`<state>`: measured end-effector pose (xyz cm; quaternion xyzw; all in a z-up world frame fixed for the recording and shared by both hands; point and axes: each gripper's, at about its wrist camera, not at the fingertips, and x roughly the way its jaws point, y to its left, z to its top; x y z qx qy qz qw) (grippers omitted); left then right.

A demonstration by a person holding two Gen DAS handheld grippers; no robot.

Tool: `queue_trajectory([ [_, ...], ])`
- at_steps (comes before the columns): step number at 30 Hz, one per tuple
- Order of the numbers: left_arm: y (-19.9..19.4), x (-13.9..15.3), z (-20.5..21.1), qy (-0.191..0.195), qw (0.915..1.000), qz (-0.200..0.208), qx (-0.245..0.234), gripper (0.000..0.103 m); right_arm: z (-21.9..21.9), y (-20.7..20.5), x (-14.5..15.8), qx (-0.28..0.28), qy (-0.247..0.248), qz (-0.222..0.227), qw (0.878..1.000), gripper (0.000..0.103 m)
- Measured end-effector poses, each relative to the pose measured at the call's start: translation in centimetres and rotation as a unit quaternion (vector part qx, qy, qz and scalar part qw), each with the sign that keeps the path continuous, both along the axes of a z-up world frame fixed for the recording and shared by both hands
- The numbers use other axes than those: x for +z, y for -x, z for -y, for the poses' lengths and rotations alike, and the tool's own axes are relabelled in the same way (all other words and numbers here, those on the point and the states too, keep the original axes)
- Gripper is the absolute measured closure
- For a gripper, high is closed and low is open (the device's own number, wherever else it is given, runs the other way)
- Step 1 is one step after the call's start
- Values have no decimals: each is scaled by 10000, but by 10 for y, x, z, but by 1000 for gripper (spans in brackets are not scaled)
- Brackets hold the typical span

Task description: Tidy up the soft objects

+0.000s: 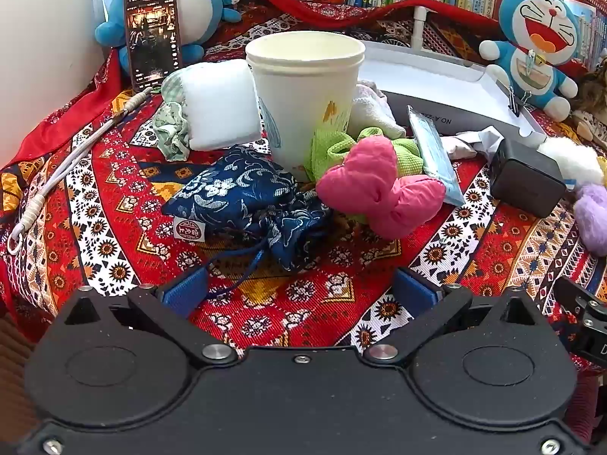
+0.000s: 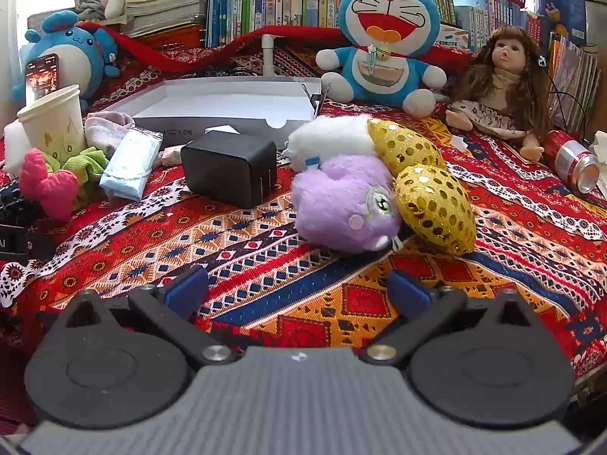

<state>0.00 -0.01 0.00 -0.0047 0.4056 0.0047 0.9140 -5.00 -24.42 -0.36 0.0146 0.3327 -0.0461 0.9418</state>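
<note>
My left gripper point(image 1: 299, 290) is open and empty, just short of a dark blue brocade pouch point(image 1: 242, 201). Behind the pouch lie a pink padded bow point(image 1: 379, 189), a green cloth point(image 1: 330, 148), a white sponge block point(image 1: 220, 106) and a paper cup point(image 1: 303, 91). My right gripper point(image 2: 297, 290) is open and empty, a little short of a purple plush toy point(image 2: 345, 208). Two gold sequin cushions point(image 2: 436, 208) lean on the purple toy's right side and a white fluffy toy point(image 2: 334, 132) lies behind it.
A shallow white box point(image 2: 227, 94) lies at the back. A black charger block point(image 2: 231, 167) and a blue tissue pack point(image 2: 131, 163) lie in front of it. A Doraemon plush point(image 2: 383, 38), a doll point(image 2: 500, 87), a red can point(image 2: 573, 163) and a phone point(image 1: 151, 34) stand around.
</note>
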Motion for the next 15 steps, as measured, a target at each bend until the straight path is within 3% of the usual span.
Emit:
queue_trajectory([
  [15, 0, 0, 0, -6, 10000, -5, 5, 0, -1, -1, 0, 7, 100, -51, 9999, 0],
])
